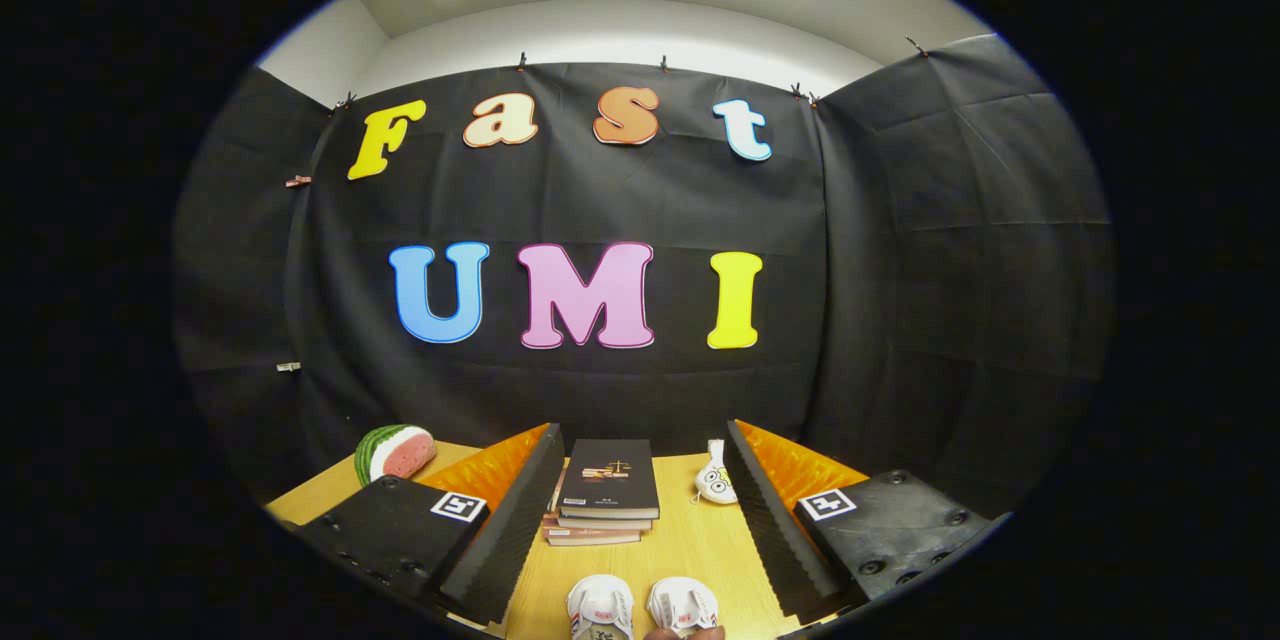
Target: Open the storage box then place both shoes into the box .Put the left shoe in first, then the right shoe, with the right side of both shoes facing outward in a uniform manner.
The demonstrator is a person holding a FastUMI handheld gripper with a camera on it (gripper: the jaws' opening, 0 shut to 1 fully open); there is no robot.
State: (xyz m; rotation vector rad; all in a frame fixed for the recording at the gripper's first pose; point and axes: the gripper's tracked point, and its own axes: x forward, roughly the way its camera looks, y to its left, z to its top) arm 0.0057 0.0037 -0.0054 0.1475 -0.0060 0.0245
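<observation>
Two white shoes lie side by side on the wooden table, low between my fingers: one shoe on the left and the other shoe on the right, with only their front parts in sight. My gripper stands open, its two fingers spread wide above the table with nothing held between them. The shoes are nearer to me than the fingertips.
A stack of books with a dark cover on top sits between the fingertips, further back. A small white plush toy lies to the right of the books. A watermelon slice toy rests at the table's far left, by the booth wall.
</observation>
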